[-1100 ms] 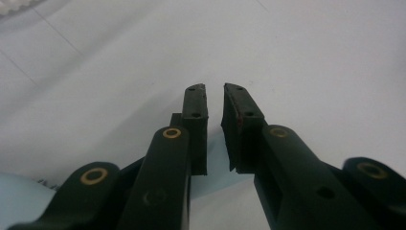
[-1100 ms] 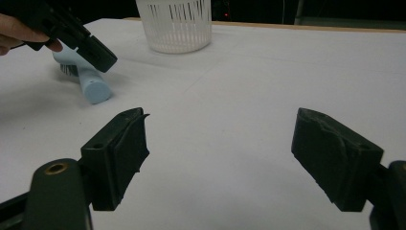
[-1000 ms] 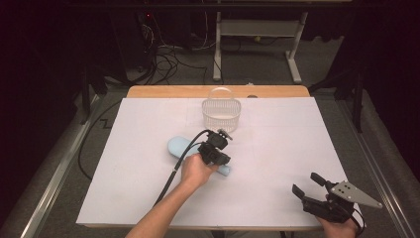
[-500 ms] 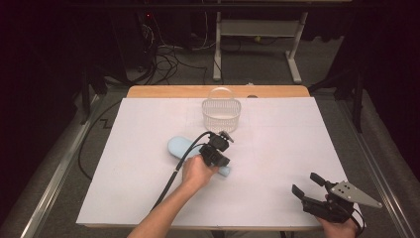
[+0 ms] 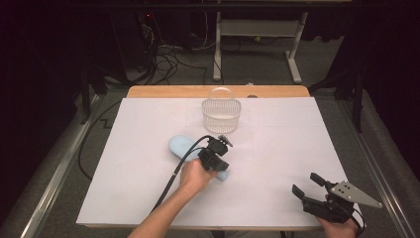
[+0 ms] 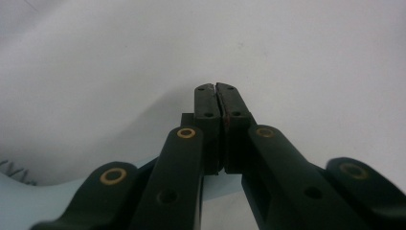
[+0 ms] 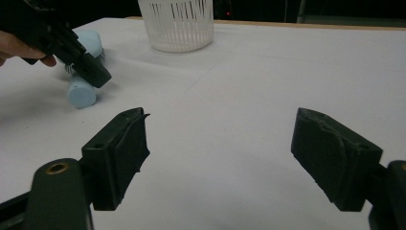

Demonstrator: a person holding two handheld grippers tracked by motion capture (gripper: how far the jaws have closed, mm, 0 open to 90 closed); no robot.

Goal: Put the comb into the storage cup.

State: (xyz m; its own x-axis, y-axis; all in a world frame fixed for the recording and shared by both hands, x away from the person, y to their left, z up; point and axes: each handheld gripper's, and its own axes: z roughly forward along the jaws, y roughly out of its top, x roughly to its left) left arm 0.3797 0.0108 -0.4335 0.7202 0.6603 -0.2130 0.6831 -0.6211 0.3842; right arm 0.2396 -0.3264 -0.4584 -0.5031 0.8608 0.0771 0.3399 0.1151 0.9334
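Overhead first: I see my left gripper (image 5: 221, 159) near the middle of the white table (image 5: 148, 198), lying over the near end of a light blue brush (image 5: 183, 147) that rests flat on the sheet and runs on a slant from upper left to lower right. My left hand (image 5: 194, 176) is behind it, and the cable curls off toward me. A white slatted basket (image 5: 221, 115) stands upright beyond the brush, near it but apart. My right gripper (image 5: 309, 186) sits well apart at the near right corner, grey plate on top, jaws spread with nothing between them. Left gripper view next: the two black jaws are pressed together, pad against pad, with only a thin seam showing, and I see nothing caught between them. They have just been closing. Pale blue of the brush shows at the bottom left beneath the jaw arms, and white table lies past the tips. Whether the tips touch the brush I cannot tell. Right gripper view last: my own jaws stand wide apart over bare table, gripping nothing. Farther off at the left, the left gripper points down beside the brush's round blue handle end, with the basket behind.
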